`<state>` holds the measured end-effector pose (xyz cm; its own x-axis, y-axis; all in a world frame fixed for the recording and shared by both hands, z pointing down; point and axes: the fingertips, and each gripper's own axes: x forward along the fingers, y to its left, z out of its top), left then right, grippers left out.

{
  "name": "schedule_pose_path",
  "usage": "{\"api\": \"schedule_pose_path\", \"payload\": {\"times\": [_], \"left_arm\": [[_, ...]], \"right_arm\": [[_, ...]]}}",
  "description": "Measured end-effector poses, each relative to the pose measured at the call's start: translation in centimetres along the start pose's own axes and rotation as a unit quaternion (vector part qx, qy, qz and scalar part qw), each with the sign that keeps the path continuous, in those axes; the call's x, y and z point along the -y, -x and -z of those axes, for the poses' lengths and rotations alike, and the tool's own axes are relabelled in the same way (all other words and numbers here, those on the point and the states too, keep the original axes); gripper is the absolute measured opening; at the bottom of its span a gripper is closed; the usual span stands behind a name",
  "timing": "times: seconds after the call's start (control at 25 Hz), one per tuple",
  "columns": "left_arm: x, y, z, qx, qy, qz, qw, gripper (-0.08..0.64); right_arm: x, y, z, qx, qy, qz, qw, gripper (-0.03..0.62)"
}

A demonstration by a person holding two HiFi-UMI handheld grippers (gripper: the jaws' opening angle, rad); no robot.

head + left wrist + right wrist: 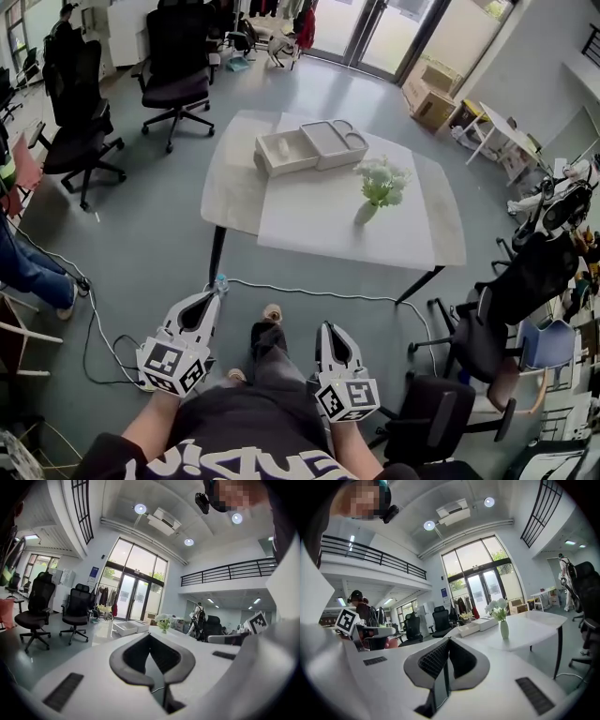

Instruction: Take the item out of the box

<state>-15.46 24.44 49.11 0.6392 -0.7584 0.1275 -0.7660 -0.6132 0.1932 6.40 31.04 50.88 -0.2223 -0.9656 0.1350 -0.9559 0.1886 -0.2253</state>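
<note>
- Both grippers are down low by the person's waist, well away from the surface (319, 225) and pointing roughly toward it.
- Left gripper (212, 296): jaws pressed together at the tips with nothing between them. Its own view shows the same, with only floor showing through the small gap behind the tips (150, 636).
- Right gripper (449, 641): same deal, jaws shut tight and empty. In the head view it's just right of the person's leg (327, 330).
- The box (281, 154) is on the far left part of the white surface, open, with its lid (334, 142) lying right beside it and touching it.
- There's something pale inside the box, but it's too small to tell what the item actually is.
- Neither gripper is anywhere near the box; there's a good stretch of floor and surface between them.
- A vase of white flowers (381, 184) stands on the surface to the right of the box, a bit nearer the person.
- A black office chair (176, 80) is parked beyond the surface on the left, and a white cable (309, 292) runs along the floor under the near edge.
</note>
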Motion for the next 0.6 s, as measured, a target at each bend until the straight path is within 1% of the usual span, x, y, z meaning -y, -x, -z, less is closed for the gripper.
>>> {"api": "schedule_pose_path", "payload": {"times": [0.2,0.36,0.6], "left_arm": [[-1.8,-2.7,-0.3,0.0,-0.002,0.003,1.0,0.009],[-3.3,-5.6,-0.8,-0.003,-0.004,0.007,1.0,0.009],[-6.0,-12.0,-2.7,0.006,-0.008,0.014,0.9999,0.009]], "right_arm": [[0.7,-2.8,0.0,-0.001,-0.001,0.001,1.0,0.023],[1.9,-6.1,-0.2,-0.002,-0.005,0.002,1.0,0.023],[4.6,-12.7,-2.5,0.011,0.007,0.004,1.0,0.023]]}}
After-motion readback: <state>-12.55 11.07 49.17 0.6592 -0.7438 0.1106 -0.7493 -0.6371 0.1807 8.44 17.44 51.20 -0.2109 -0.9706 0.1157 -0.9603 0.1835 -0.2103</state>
